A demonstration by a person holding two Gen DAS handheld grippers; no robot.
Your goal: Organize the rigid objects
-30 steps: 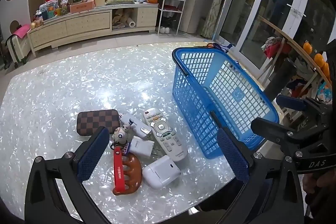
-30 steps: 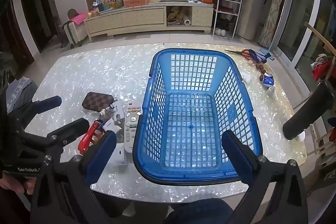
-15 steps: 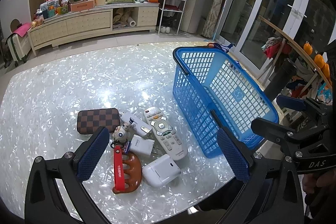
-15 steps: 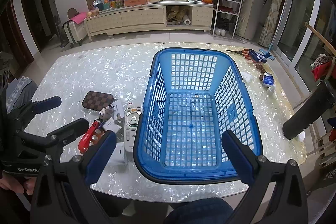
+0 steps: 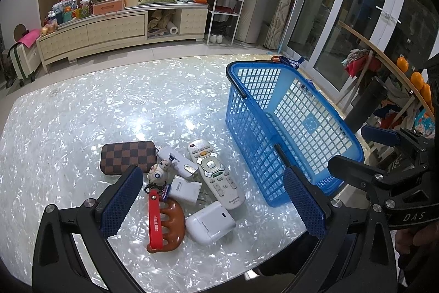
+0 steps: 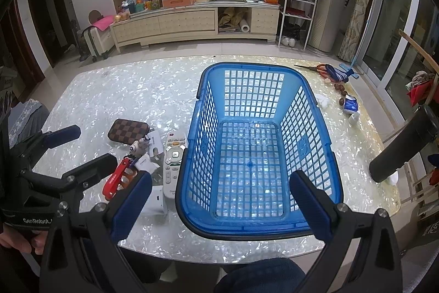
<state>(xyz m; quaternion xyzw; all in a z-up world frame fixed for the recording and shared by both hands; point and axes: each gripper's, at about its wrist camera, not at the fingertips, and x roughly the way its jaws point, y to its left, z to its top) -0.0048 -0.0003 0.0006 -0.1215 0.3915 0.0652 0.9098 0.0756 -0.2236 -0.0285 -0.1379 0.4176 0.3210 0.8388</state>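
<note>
Nothing has shifted over the last second: we hold the left tool (image 5: 210, 199) and right tool (image 6: 221, 199) spread and empty, the remote (image 5: 215, 173) beside the empty basket (image 6: 258, 234) near the worktop's (image 5: 82, 106) front edge, so sorting hasn't begun.

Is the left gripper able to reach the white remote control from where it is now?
Probably yes. The left gripper is open above the pile, and the white remote control lies on top, uncovered, beside the blue basket.
</note>
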